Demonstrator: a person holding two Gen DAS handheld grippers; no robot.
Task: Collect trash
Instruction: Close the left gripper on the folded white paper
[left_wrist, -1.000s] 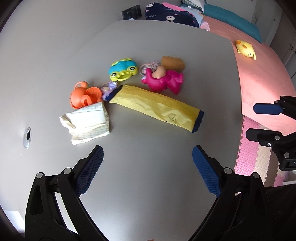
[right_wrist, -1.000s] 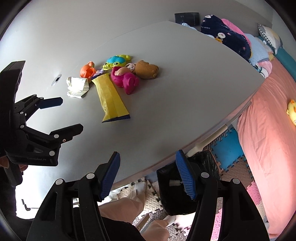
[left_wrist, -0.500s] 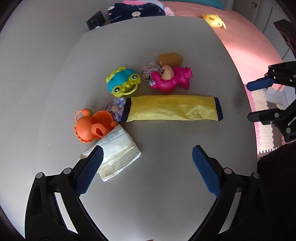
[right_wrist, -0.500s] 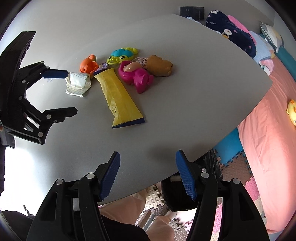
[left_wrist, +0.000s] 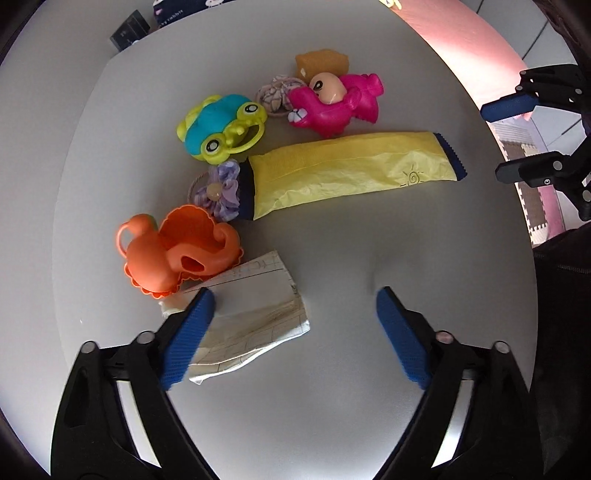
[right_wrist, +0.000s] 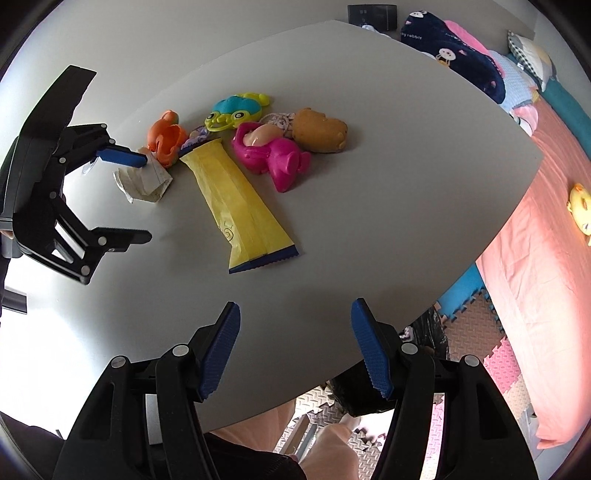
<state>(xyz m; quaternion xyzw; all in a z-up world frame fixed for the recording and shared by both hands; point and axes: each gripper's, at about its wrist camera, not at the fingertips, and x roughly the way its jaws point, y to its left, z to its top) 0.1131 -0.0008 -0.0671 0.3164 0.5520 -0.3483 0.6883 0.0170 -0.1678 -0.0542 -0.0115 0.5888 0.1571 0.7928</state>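
A crumpled, folded lined paper (left_wrist: 255, 314) lies on the grey table (left_wrist: 332, 387) beside an orange toy. My left gripper (left_wrist: 291, 295) points down over it with its jaws closing. Its left pad covers the paper's left edge, while the right pad hangs over bare table, so nothing is gripped. In the right wrist view the left gripper (right_wrist: 146, 199) straddles the paper (right_wrist: 142, 182). A long yellow wrapper (left_wrist: 351, 170) with dark blue ends lies across the middle, also in the right wrist view (right_wrist: 240, 199). My right gripper (right_wrist: 295, 308) hovers open over the table's near edge, holding nothing.
Toys crowd the wrapper: an orange one (left_wrist: 173, 254), a blue-green car (left_wrist: 221, 125), a pink one (left_wrist: 332, 103), a brown one (left_wrist: 321, 62) and a purple flower hair tie (left_wrist: 218, 192). A black bag (right_wrist: 424, 343) sits below the table edge. A pink bed (right_wrist: 535, 295) stands at right.
My left gripper has rolled, sunk and moved toward the paper, which now lies between its narrowing jaws. The right gripper has shifted slightly over the table, its opening unchanged.
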